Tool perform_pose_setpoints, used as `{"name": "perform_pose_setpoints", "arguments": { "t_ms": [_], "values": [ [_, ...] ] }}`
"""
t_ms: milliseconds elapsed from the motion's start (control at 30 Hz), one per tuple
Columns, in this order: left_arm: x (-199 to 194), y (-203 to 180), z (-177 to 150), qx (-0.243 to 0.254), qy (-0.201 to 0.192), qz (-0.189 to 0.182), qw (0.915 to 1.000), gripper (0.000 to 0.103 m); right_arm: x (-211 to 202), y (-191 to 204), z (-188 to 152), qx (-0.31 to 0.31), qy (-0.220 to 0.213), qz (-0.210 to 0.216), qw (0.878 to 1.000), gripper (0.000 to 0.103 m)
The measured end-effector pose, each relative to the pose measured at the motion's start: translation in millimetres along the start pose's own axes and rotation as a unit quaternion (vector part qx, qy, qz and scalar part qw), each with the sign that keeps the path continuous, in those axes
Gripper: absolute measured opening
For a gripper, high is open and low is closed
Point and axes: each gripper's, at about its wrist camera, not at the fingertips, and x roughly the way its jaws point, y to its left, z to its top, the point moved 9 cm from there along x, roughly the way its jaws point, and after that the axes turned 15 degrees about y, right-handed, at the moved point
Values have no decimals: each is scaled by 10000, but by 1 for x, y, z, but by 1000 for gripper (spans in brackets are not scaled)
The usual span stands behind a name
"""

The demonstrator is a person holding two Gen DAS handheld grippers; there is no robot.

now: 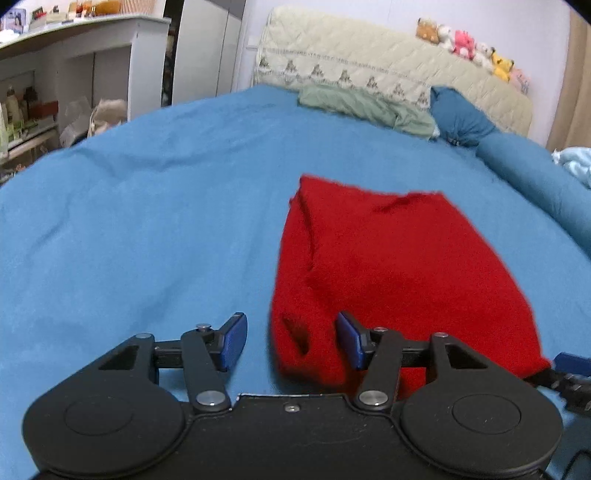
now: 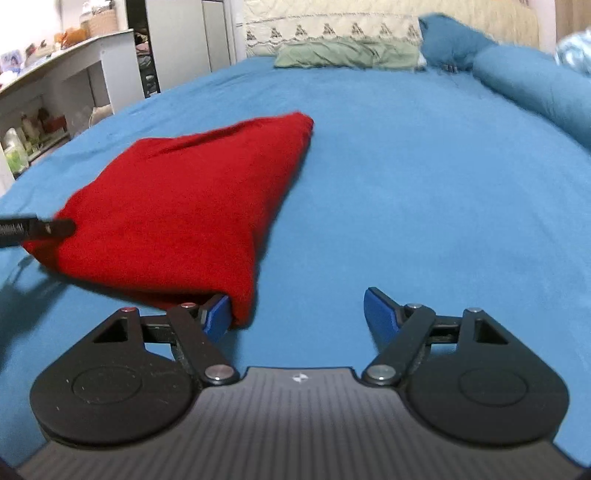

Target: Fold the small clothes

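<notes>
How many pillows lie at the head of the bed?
2: a green pillow flat against the quilted headboard, and a blue pillow just right of it. Others may be hidden beyond the frame.

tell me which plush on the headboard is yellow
The yellow plush, second from the right end of the row, beside a pale pink one. The others are brown, white and pink.
</notes>
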Motion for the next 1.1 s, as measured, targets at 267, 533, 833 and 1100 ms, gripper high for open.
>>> {"name": "perform_pose_setpoints", "arguments": {
  "t_ms": [267, 533, 833, 1100],
  "values": [
    [-29, 2, 19, 37, -19, -326, 9995, 72, -26, -1, 23, -176, 435, 994, 9939, 91],
    [-6, -9, 84, 434, 503, -1240, 9901, 100, -20, -26, 92, 803, 1292, 1917, 9696, 103],
    [61, -7, 93, 90, 1328, -1599, 9781, 85, 65, -3, 104, 1136, 1737, 2233, 9524, 103],
    [65, -27, 92, 91, 1409, -1681, 9756, 32, 62, 14, 118, 845, 1479, 2260, 9591, 45]
  ]
}}
